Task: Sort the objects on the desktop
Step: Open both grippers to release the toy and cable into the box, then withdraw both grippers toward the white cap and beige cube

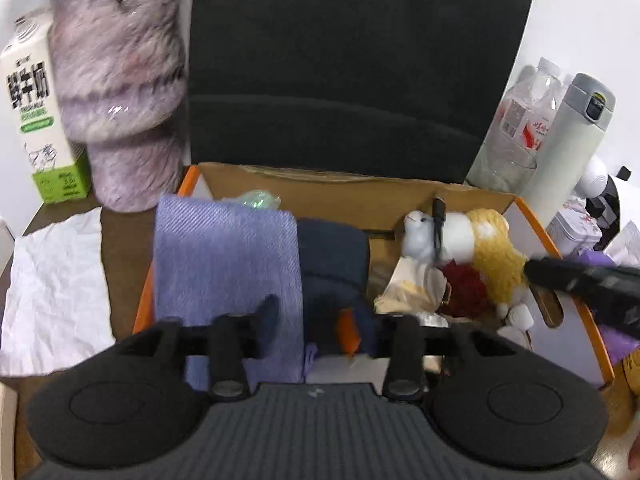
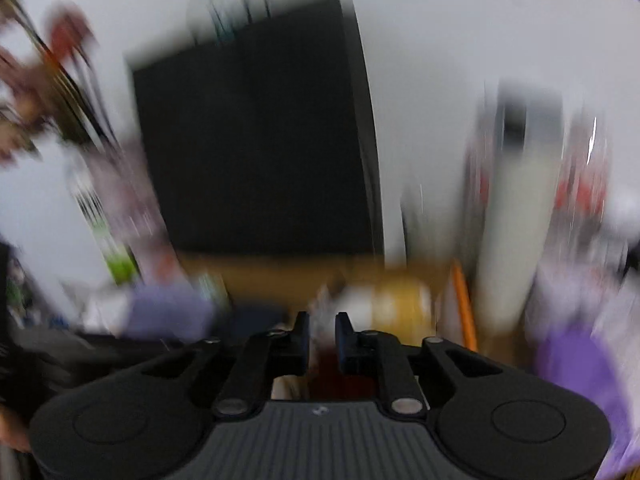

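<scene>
Step in hand, as judged: stowing of loose desk items into the open cardboard box (image 1: 400, 196) with orange edges, both grippers standing over it.

Box contents, left to right in the left wrist view:
- folded lilac cloth (image 1: 228, 264), against the left wall;
- dark blue cloth (image 1: 334, 264), just beside the lilac one, touching it;
- small orange item (image 1: 347, 330), low between the fingers, identity unclear;
- plush toy (image 1: 476, 248) in white and yellow, with a black pen (image 1: 439, 220) lying across it and a dark red tuft (image 1: 466, 288) below.

Still outside the box: crumpled white paper (image 1: 56, 292) on the desk to the left, milk carton (image 1: 36, 120) and furry tumbler (image 1: 120, 92) behind it, white flask (image 1: 568, 144) and clear bottles (image 1: 524, 100) to the right.

Left gripper (image 1: 312, 334): fingers apart, nothing pinched; dark blue cloth and orange item visible through the gap, no pad pressing on either.

Right gripper (image 2: 322, 336): narrow gap between the fingers (image 2: 302, 340), no object seen clamped. Right wrist view heavily smeared; toy side of the box only roughly recognisable beneath.

Next move, as judged:
- Select one item remaining on the desk; the white paper lies nearest the left gripper.
- Widen the fingers before approach.
- Descend squarely and pinch a raised crease, flat paper offering little purchase.
- Keep clear of the tumbler and carton, both tall and liable to tip.
- Keep the two grippers apart over the box.
</scene>
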`<move>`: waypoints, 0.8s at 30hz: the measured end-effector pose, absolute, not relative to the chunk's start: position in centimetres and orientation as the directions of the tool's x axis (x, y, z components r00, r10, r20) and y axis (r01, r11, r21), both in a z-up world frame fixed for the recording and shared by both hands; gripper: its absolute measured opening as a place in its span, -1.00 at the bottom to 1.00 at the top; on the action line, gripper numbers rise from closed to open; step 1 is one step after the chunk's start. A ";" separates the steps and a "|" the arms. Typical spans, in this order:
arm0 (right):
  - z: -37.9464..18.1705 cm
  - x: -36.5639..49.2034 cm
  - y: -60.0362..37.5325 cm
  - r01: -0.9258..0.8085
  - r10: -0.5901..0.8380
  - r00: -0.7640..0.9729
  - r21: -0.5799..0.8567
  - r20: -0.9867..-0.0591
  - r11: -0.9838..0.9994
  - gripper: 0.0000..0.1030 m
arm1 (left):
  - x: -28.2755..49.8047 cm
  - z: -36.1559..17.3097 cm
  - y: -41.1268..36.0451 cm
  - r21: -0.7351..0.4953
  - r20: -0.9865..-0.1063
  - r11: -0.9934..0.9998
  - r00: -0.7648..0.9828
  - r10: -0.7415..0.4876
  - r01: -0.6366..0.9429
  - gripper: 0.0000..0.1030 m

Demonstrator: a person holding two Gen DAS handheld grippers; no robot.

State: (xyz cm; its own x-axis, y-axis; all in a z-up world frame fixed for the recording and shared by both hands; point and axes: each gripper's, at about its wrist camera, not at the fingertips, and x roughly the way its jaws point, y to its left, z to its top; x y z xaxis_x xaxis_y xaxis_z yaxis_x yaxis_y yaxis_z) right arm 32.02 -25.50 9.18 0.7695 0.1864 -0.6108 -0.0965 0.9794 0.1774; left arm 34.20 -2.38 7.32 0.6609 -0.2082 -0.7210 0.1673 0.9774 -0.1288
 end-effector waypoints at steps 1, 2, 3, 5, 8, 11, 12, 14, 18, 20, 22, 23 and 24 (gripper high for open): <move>8.5 32.1 -25.7 -0.084 0.179 0.748 0.177 -0.640 0.981 -0.66 | 33.4 7.7 -2.0 -0.133 -0.711 0.975 0.668 -0.219 0.179 0.19; 8.2 31.8 -26.0 -0.073 0.169 0.745 0.173 -0.645 0.982 -0.54 | 32.8 8.2 -1.7 -0.125 -0.702 0.975 0.678 -0.216 0.182 0.46; 8.3 31.2 -26.3 -0.066 0.159 0.753 0.168 -0.639 0.984 -0.27 | 32.5 8.7 -1.6 -0.107 -0.703 0.980 0.684 -0.195 0.169 0.60; 8.9 30.1 -26.8 -0.050 0.140 0.758 0.158 -0.637 0.986 0.24 | 31.4 9.8 -1.4 -0.070 -0.699 0.989 0.701 -0.141 0.130 0.73; 9.4 28.8 -26.7 -0.046 0.120 0.740 0.128 -0.661 0.991 0.38 | 30.0 11.0 -0.6 -0.047 -0.692 0.994 0.715 -0.102 0.097 0.93; 9.7 26.6 -25.9 -0.055 0.091 0.738 0.074 -0.669 0.996 0.45 | 27.8 12.0 0.1 -0.016 -0.677 0.998 0.734 -0.055 0.061 0.94; 9.8 25.6 -25.7 -0.060 0.085 0.742 0.061 -0.665 0.996 0.50 | 26.7 12.3 0.4 -0.006 -0.670 0.998 0.741 -0.045 0.056 0.94; 10.0 23.3 -25.4 -0.076 0.089 0.753 0.049 -0.652 0.996 0.57 | 24.6 12.8 0.8 0.011 -0.658 0.998 0.752 -0.036 0.057 0.99; 9.6 18.5 -24.6 -0.134 0.133 0.756 0.047 -0.641 0.990 0.60 | 20.0 12.8 1.7 0.001 -0.652 0.997 0.756 -0.055 0.073 1.00; 9.1 16.3 -24.4 -0.141 0.140 0.759 0.049 -0.636 0.989 0.60 | 17.8 12.4 2.1 -0.028 -0.655 0.997 0.752 -0.073 0.072 1.00; 8.5 14.1 -24.4 -0.134 0.146 0.762 0.066 -0.631 0.989 0.60 | 15.7 11.8 2.2 -0.040 -0.653 0.996 0.752 -0.089 0.083 1.00; 8.2 13.1 -24.4 -0.132 0.150 0.761 0.075 -0.631 0.988 0.60 | 14.6 11.5 2.2 -0.044 -0.650 0.995 0.754 -0.097 0.090 1.00; 7.8 12.0 -24.5 -0.129 0.154 0.762 0.085 -0.629 0.988 0.60 | 13.5 11.1 2.2 -0.048 -0.644 0.995 0.759 -0.101 0.092 1.00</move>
